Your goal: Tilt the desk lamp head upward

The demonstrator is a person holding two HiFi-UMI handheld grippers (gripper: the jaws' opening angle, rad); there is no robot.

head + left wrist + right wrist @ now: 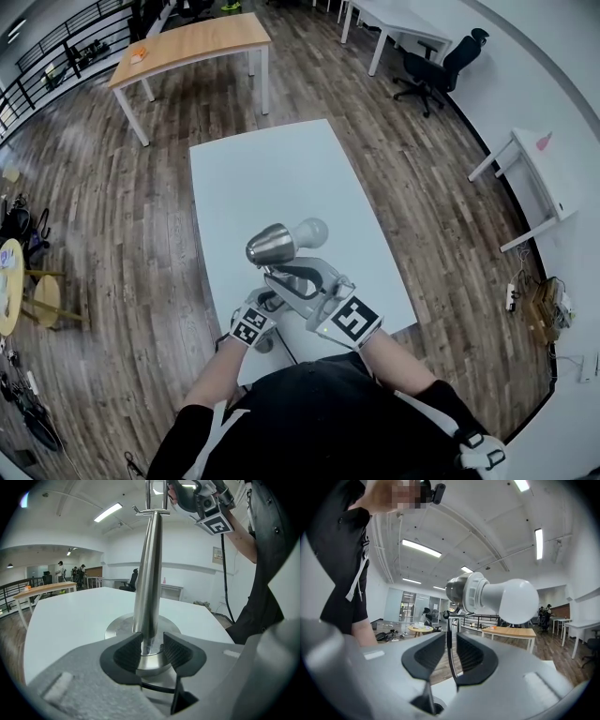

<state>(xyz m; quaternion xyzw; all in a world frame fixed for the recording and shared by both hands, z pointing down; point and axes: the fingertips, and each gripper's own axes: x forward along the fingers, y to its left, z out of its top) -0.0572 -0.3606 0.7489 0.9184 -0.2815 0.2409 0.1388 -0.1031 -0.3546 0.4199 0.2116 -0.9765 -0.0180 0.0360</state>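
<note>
White bench (281, 169) is carrying the desk lamp (281, 267) at its near edge, about midway along it. The pole (149, 573) is standing upright on the round base (117, 629). The lamp head (461, 592) is pointing roughly level, with the white bulb (513, 599) sticking out of it.

The left claw (152, 638) is clamping the pole just above the base and looks to be pinning the lamp down. The right claw (451, 639) is sitting just below the head with its jaws a little apart. Only the thin black cord (448, 625) is running between them, and the pads are not pressing on it, so this claw is holding nothing.

Judgement: the tilt is not looking finished, since the head is not aiming up. To do it well:
- Keep the left clamp firm so the base is not sliding toward the edge.
- Get the right claw clear of the cord and onto the metal shade, not the bulb.
- Push up slowly about the head's joint.
</note>
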